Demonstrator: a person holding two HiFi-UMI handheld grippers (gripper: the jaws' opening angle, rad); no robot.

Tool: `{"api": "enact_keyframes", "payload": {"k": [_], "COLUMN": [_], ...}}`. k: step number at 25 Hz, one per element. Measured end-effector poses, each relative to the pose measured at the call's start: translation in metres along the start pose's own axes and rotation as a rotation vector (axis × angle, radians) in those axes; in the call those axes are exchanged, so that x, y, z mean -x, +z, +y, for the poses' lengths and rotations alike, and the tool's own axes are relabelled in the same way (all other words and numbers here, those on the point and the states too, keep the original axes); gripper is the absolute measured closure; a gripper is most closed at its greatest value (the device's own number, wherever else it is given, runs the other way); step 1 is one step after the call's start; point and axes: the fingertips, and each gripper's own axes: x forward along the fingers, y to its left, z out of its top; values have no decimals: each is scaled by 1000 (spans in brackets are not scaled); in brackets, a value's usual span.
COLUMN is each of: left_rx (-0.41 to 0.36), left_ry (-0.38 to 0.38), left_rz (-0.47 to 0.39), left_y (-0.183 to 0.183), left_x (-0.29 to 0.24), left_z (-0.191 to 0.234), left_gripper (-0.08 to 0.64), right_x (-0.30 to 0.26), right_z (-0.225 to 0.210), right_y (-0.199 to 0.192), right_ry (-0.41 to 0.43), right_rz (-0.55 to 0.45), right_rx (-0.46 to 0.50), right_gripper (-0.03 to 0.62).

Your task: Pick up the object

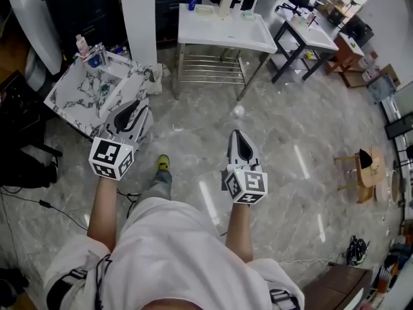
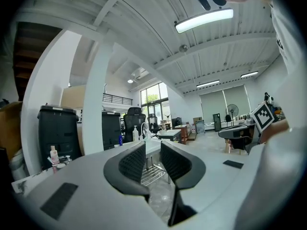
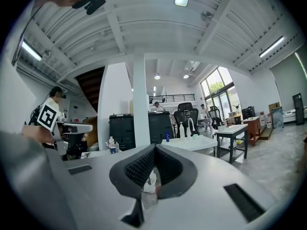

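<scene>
Here, I held both grippers low over the grey polished floor [image 1: 290,134] of an open workshop. The left gripper [image 1: 129,112] pointed toward the near edge of a marble-patterned table [image 1: 74,99], which carried a few small bottles [image 1: 82,44] at its far corner. In the left gripper view its jaws stood a little apart, released, and only the room showed between the ribbed pads [image 2: 132,163].

The right gripper [image 1: 236,134] was clenched. In the right gripper view its two pads [image 3: 140,166] met at the tips and gripped nothing.

A small white object [image 1: 239,110] lay on the floor straight ahead of the right gripper, apart from it. It sat near the foot of a white table [image 1: 219,34] with a metal rack underneath. Through the slit below the closed tips a pale crumpled shape showed, though I could not tell for certain that it was the same object.

A yellow shoe [image 1: 164,163] stood on the floor between the two grippers. The marker cube [image 1: 111,158] of the left gripper faced up toward the head camera.
</scene>
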Motion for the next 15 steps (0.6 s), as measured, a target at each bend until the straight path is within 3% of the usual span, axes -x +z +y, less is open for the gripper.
{"api": "enact_keyframes", "payload": {"k": [7, 15], "left_rx": [10, -5], "left_ry": [-48, -82], "left_rz": [6, 20], "left_y": [1, 10], "left_x": [-95, -214], "left_z": [62, 164], "left_gripper": [468, 468], "right_x": [-102, -257], "right_z": [-22, -43], "right_y": [15, 36], "right_ry": [-30, -60], "right_rz": [10, 10], "right_rx": [5, -9], "right_gripper": [586, 586]}}
